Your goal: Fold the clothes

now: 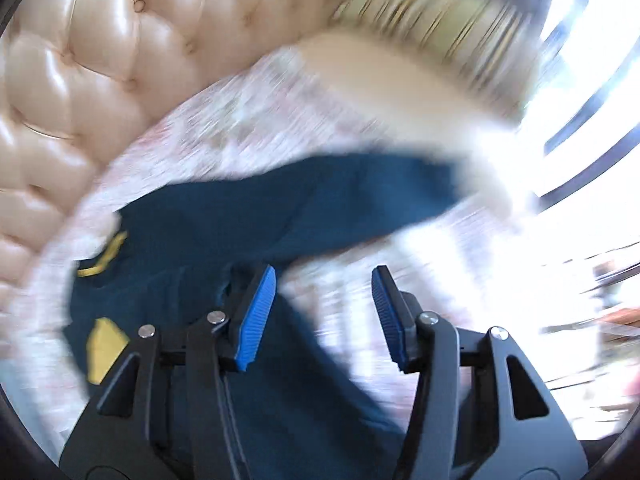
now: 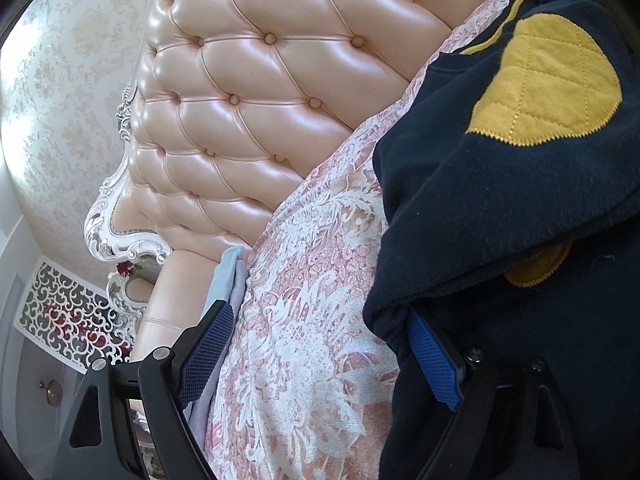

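Left wrist view was blurry, but the dark blue sweater (image 1: pixel 280 208) lay spread on the pink flowered bed cover (image 1: pixel 224 128), close to the puffy headboard (image 1: pixel 92 64). Its long sleeve ran across, toward the bright window side. The left gripper (image 1: pixel 324 300) hung above the sweater, half open and empty. The right gripper (image 2: pixel 320 348) stood wide open, holding nothing; the sweater's edge touched one finger. A yellow patch (image 2: pixel 548 84) showed on the sweater.

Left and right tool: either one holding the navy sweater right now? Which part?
Nothing is held. The left tool stands open above the navy sweater, pads clear. The right tool is open too, with only the bedspread in the gap.
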The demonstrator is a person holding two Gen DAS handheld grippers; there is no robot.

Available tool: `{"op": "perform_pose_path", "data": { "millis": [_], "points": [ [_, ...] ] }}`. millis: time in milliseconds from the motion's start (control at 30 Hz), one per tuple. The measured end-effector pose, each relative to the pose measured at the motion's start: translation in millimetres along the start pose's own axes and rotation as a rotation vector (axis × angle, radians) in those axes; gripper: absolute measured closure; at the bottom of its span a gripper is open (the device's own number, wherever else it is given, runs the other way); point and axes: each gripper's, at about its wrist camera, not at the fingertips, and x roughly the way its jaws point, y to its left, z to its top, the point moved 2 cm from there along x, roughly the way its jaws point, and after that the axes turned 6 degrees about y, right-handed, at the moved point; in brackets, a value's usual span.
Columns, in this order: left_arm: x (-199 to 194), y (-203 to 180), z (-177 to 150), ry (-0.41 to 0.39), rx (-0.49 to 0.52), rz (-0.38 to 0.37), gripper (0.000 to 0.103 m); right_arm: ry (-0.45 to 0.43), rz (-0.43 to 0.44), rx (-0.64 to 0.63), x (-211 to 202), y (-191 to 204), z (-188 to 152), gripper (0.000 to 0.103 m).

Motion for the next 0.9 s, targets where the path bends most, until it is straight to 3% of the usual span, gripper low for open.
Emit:
{"op": "perform_pose_path", "data": {
  "millis": [100,200,367,467,533,600,633,667,800,867,900],
  "points": [
    [-90,63,14,-0.162,-0.139,-0.095,0.042,0.031,-0.028,-0.006,-2,3,1,0.015],
    [-160,147,5,-0.309,-0.293,-0.06,0.04,0.071,-0.061,-0.025,-10,11,1,0.011],
    [-208,264,-67,-0.398,-0.553,0.013,0.04,0.118,-0.06,-0.069,-49,24,-8,0.011],
    [-192,301,-127,-0.418,-0.681,-0.061,0.04,0.117,-0.037,-0.124,-94,33,-12,0.011],
    [-168,307,-155,-0.413,-0.731,-0.14,0.04,0.086,-0.02,-0.162,-133,34,-9,0.011],
    [-132,302,-180,-0.405,-0.774,-0.239,0.042,0.014,-0.017,-0.189,-169,22,12,0.011],
    [-118,292,-186,-0.4,-0.762,-0.249,0.046,0.013,-0.05,-0.192,-180,11,28,0.011],
    [-103,280,-190,-0.392,-0.736,-0.249,0.055,0.013,-0.085,-0.195,-191,-1,44,0.011],
    [-45,206,-180,-0.391,-0.514,-0.158,0.061,0.119,-0.035,-0.09,-211,-46,111,0.01],
    [-25,184,-171,-0.373,-0.45,-0.117,0.061,0.28,0.079,-0.041,-198,-58,134,0.01],
    [-14,176,-165,-0.355,-0.433,-0.102,0.065,0.326,0.087,-0.027,-193,-63,138,0.01]
  ]
}}
